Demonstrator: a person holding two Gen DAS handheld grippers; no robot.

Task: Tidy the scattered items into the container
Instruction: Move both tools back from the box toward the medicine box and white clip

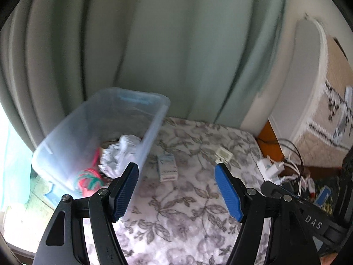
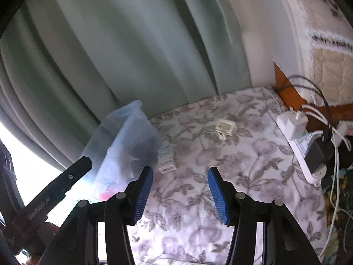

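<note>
A clear plastic bin [image 1: 152,132] stands at the left of a floral-covered surface [image 1: 187,198]; it also shows in the right wrist view [image 2: 130,128]. Inside it lie a crumpled white cloth [image 1: 121,154] and red and green cords [image 1: 88,178]. A small white and blue box [image 1: 167,168] lies just right of the bin, also seen in the right wrist view [image 2: 167,160]. A small white square item [image 1: 224,154] lies farther right, also in the right wrist view [image 2: 225,128]. My left gripper [image 1: 177,169] is open and empty above the surface, near the box. My right gripper [image 2: 179,173] is open and empty.
A white power strip [image 2: 297,145] with plugs and cables sits at the right edge of the surface. Green curtains [image 1: 154,44] hang behind. A padded headboard [image 1: 308,77] stands at the right. The left gripper's body [image 2: 55,187] shows at the left of the right wrist view.
</note>
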